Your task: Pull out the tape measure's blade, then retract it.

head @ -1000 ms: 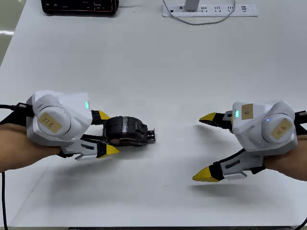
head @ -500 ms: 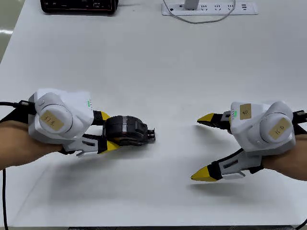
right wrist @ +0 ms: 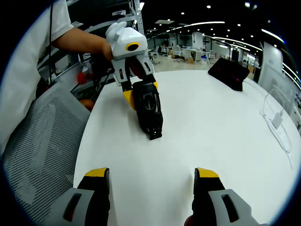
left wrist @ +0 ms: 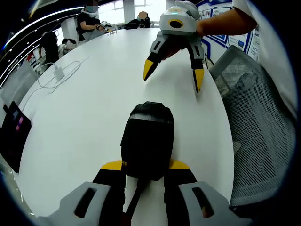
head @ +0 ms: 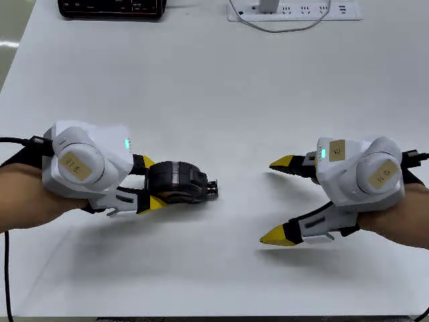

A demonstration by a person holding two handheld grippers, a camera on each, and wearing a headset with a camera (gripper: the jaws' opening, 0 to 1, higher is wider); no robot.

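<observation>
Head view: your left gripper (head: 153,182) lies low on the white table (head: 214,100), its two yellow-tipped jaws pinching the black tape measure (head: 181,182) from either side. The tape measure rests on the table left of centre. The end hook (head: 212,190) of its blade sits against the mouth of the case and points toward your right gripper (head: 276,199). Your right gripper hovers well apart from the tape measure, jaws spread wide with bare table between the tips.

Left gripper view: the case fills the gap between the jaws, touching both yellow tips, and your right gripper faces it from across the table with jaws apart. A grey mesh chair (left wrist: 254,117) stands beside the table edge.

Right gripper view: the hook end of the tape measure points between your spread jaws.

At the far edge of the table lie a white power strip (head: 295,11) with a white cable (head: 268,25), and a flat dark device (head: 110,7).
</observation>
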